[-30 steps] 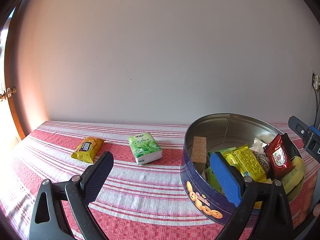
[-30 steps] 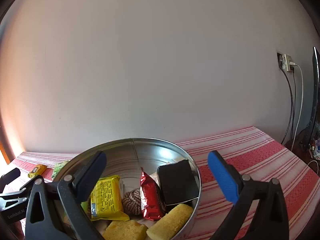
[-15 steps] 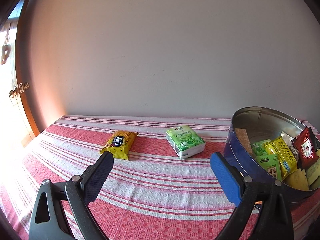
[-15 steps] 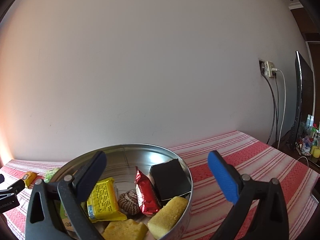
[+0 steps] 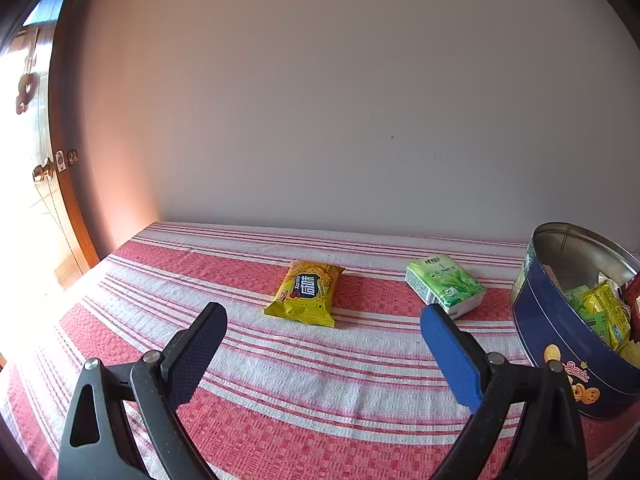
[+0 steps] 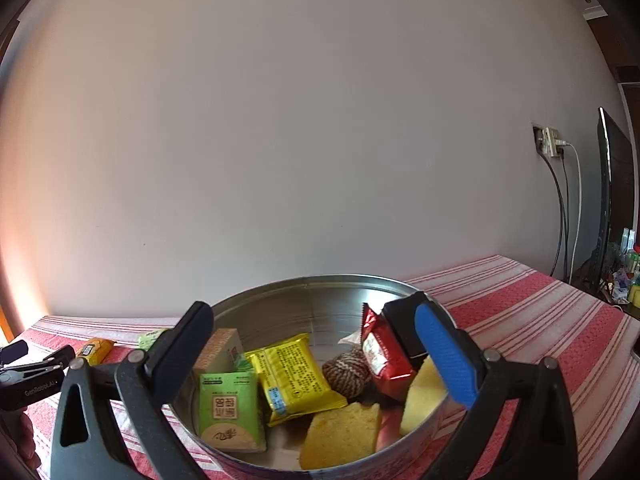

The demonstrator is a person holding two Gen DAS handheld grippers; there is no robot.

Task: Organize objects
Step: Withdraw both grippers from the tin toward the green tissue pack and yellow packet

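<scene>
A: Woven cloth, red with white stripes (image 5: 304, 376), covers the whole surface. From the left, what lies on it?

B: First a crinkly yellow foil snack packet (image 5: 306, 294), lying flat, then a soft green plastic tissue pack (image 5: 446, 290) near it, and at the right edge a round metal tin, dark blue outside, bare silver inside (image 5: 560, 332). The frame cuts off part of the tin in the left wrist view.

A: And the left gripper (image 5: 322, 350)?

B: Its black fingers are spread wide with nothing between them, held above the cloth short of the yellow packet. One pad is dark and textured, the other is blue foam.

A: What does the right wrist camera show in the tin?

B: A pale green carton (image 6: 230, 410), a yellow glossy packet (image 6: 294, 376), a ball of brown and white twine (image 6: 346, 372), a shiny red sachet (image 6: 384, 354), a black box (image 6: 402, 320) partly behind the blue pad, and two spongy yellow cake pieces (image 6: 340, 432).

A: The right gripper (image 6: 314, 346)?

B: Spread apart too, empty, poised over the tin's rim. The tin's near wall is cut off at the bottom, and the print on the packets is too small to read.
</scene>
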